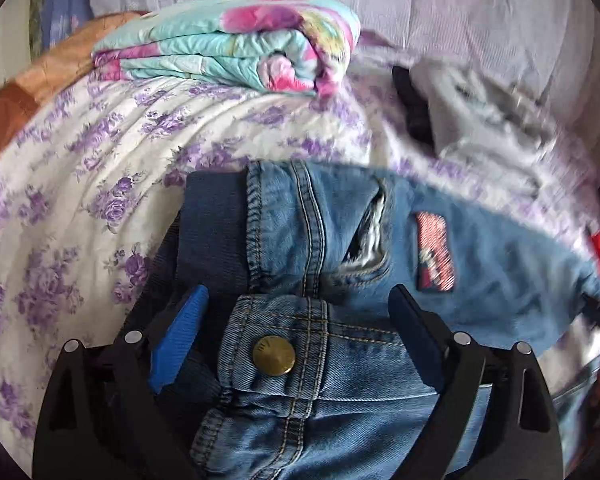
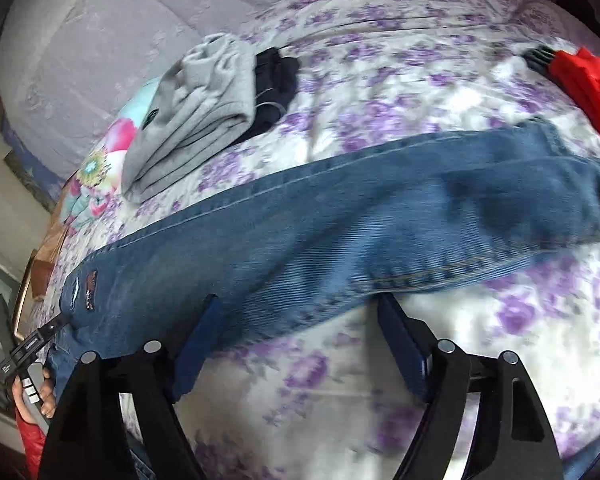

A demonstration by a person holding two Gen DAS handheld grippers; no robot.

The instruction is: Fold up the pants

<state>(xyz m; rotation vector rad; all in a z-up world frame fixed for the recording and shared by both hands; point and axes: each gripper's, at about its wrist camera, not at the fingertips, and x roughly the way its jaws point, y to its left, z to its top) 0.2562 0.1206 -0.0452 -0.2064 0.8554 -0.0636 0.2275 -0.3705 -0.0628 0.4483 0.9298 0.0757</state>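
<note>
Left wrist view, L to R: bedsheet (image 1: 80,184) w/ purple flowers is lying bare along the left, w/ open room there out to the bed edge, where a brown item (image 1: 4,116) is sitting. Folded floral quilt (image 1: 236,44) is being kept at the far side, well apart from the jeans (image 1: 312,240). The left gripper (image 1: 300,320) is being held w/ jaws wide; the jeans' waistband and brass button (image 1: 273,354) are lying between the blue pads, and neither pad is seen pressing on the denim, so nothing is being gripped. Further R, a red patch (image 1: 435,256) is showing on the denim; a grey garment (image 1: 492,120) w/ a dark item beside it is lying beyond, apart from the jeans' far edge.

Right wrist view, L to R: a hand (image 2: 32,392) in a red sleeve is holding the other tool at the waistband end. The jeans (image 2: 340,220) are being laid flat across the bed, legs running to the R, hem ending near a red garment (image 2: 584,80). The right gripper (image 2: 300,340) is being held wide over the leg's near edge, w/ only bare sheet between the pads; near-side sheet is lying open.
</note>
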